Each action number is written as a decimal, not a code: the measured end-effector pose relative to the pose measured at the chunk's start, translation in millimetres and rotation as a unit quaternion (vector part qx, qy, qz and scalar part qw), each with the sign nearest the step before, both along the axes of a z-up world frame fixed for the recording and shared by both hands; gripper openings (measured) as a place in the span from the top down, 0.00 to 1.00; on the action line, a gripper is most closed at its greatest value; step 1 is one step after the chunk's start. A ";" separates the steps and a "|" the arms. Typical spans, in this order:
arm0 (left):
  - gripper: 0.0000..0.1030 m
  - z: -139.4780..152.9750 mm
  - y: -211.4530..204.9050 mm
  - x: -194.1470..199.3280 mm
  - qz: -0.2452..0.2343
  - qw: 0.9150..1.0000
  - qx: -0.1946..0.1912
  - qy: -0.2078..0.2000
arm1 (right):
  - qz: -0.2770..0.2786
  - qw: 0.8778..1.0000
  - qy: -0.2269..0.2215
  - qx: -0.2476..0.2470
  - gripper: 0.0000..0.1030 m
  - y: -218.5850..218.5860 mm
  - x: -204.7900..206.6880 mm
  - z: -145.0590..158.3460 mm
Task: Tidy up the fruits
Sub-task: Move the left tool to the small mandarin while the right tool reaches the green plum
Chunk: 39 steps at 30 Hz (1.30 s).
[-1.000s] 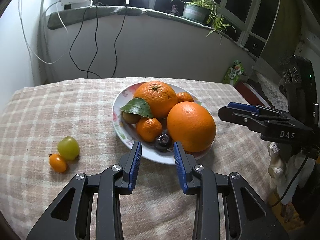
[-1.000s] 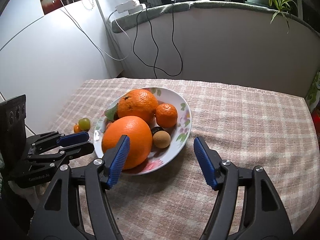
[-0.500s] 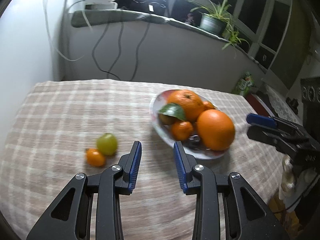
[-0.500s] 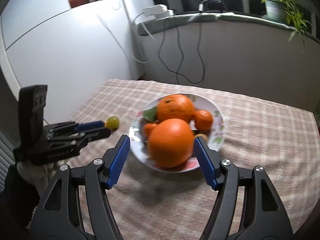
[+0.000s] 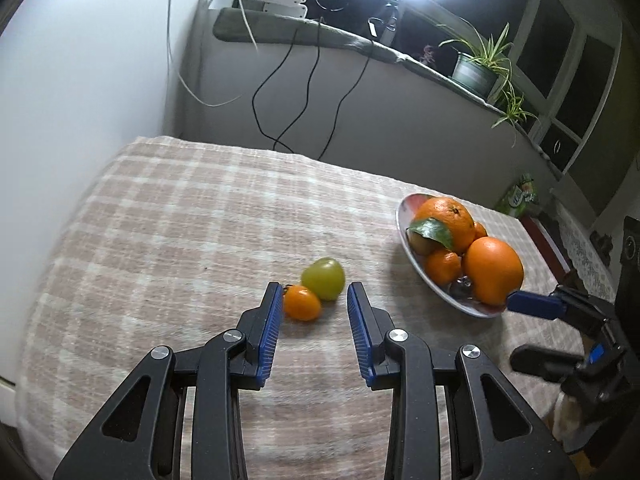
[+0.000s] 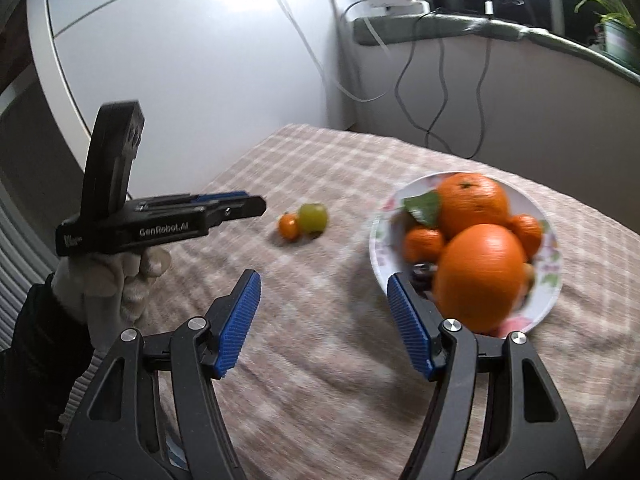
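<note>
left tongs (image 5: 314, 300) swung toward small orange fruit (image 5: 302, 302) | round, glossy

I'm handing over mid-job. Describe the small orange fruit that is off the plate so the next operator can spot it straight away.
Start at the checked tablecloth and find the flowered plate heaped with oranges. Two loose fruits lie together on the cloth apart from the plate, just ahead of the left gripper. The small orange fruit is the smaller one, nearer the gripper, bright orange, beside the pale green fruit.
</note>
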State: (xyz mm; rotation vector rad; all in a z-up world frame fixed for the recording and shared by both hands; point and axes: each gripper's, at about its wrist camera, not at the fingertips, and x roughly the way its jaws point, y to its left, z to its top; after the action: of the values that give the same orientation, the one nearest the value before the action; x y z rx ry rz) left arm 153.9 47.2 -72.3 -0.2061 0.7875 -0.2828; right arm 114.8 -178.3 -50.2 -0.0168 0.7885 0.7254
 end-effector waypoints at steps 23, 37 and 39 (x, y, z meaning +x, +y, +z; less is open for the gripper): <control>0.69 -27.1 -16.1 9.3 -0.034 0.999 0.037 0.020 | 0.048 0.994 0.077 -0.059 0.61 98.2 88.3 -9.8; 0.69 -34.0 -16.5 23.4 -0.027 0.998 0.044 0.028 | 0.056 0.988 0.113 -0.084 0.61 114.0 117.6 -34.2; 0.69 -35.6 -14.3 24.7 -0.025 0.998 0.040 0.031 | 0.062 0.988 0.115 -0.088 0.61 117.2 118.4 -35.9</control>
State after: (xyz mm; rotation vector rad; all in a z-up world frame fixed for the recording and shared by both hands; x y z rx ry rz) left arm 178.5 32.8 -107.9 -0.1211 0.8637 -0.2927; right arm 233.3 -61.1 -86.1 -0.1445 1.0786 0.7826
